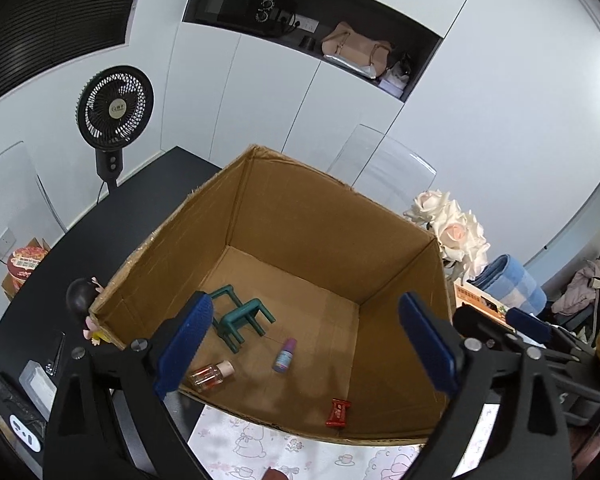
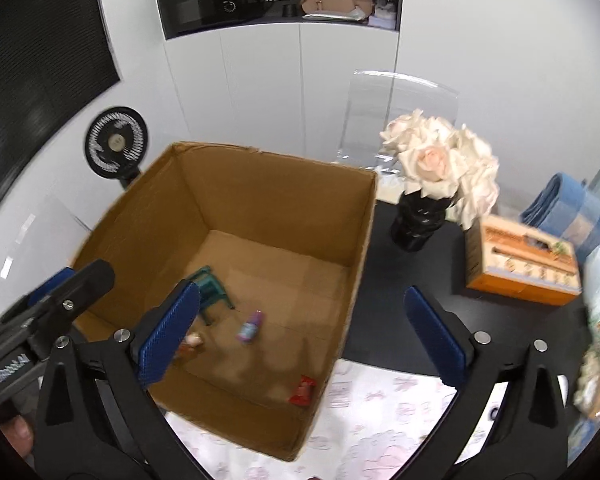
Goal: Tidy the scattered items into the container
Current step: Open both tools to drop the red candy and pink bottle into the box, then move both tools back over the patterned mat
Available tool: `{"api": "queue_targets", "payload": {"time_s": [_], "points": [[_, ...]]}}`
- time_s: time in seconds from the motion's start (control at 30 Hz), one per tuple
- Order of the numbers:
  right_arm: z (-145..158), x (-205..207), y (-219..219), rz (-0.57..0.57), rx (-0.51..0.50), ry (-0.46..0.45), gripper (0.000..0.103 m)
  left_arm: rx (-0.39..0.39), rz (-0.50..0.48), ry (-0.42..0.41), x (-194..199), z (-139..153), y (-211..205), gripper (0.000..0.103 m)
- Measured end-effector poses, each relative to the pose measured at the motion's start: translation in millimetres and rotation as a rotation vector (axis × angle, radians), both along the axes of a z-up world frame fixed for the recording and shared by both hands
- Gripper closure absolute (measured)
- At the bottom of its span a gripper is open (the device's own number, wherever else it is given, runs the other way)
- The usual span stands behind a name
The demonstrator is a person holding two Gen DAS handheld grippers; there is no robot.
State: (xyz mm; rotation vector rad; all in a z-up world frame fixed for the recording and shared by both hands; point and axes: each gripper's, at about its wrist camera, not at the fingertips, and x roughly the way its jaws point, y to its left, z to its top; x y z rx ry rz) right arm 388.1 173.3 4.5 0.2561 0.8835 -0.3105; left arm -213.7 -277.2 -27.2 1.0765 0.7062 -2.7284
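A big brown box [image 1: 284, 240] sits on a black table [image 1: 148, 184], and its near edge rests on a white cloth with pink drawings [image 1: 260, 448]. The box is open at the top.

Both tongs hang above the near side of the box, and both are wide apart with nothing in them. The left gripper [image 1: 306, 344] has blue pads. The right gripper [image 2: 300, 334] looks the same, and its own view is a bit blurry. At the bottom left of that view a bit of a hand shows, cut off by the edge.

Inside, on the box floor, lie four small things. A green toy stool [image 1: 242, 318] lies tipped on its side – the left pad hides part of it. Near the front wall lies a clear bottle [image 1: 212, 374], also partly hidden by the pad. Beside it is a small purple bottle [image 1: 285, 356]. A red candy [image 1: 338, 412] lies near the front right corner.

Outside the box, a small doll [image 1: 86, 308] with dark hair stands touching the left wall. I cannot see all of her.

To the right stand white roses [image 2: 440, 160] in a black vase [image 2: 418, 220], an orange carton [image 2: 520, 264] and a blue towel [image 2: 572, 208] – the towel is blurry. Behind are white cupboards [image 1: 480, 120], a black fan [image 1: 114, 108], and a dark shelf holding a tan bag [image 1: 352, 46].
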Motion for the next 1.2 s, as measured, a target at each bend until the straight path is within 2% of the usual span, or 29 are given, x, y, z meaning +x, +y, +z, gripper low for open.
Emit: {"api": "queue_targets", "payload": {"time_s": [0.47,0.57,0.93,1.2], "points": [[15,-32,-7,-0.018,-0.029,-0.018,0.0,-0.02,-0.052,0.058,11,19,26,0.01],[18,-47,-14,-0.036,-0.037,-0.023,0.0,-0.065,-0.085,0.079,13,24,47,0.01],[15,-130,-62,-0.148,-0.049,-0.017,0.0,-0.113,-0.259,0.126,26,31,142,0.01],[-6,-195,-91,-0.232,-0.059,0.015,0.0,-0.105,-0.331,0.121,39,17,200,0.01]]}}
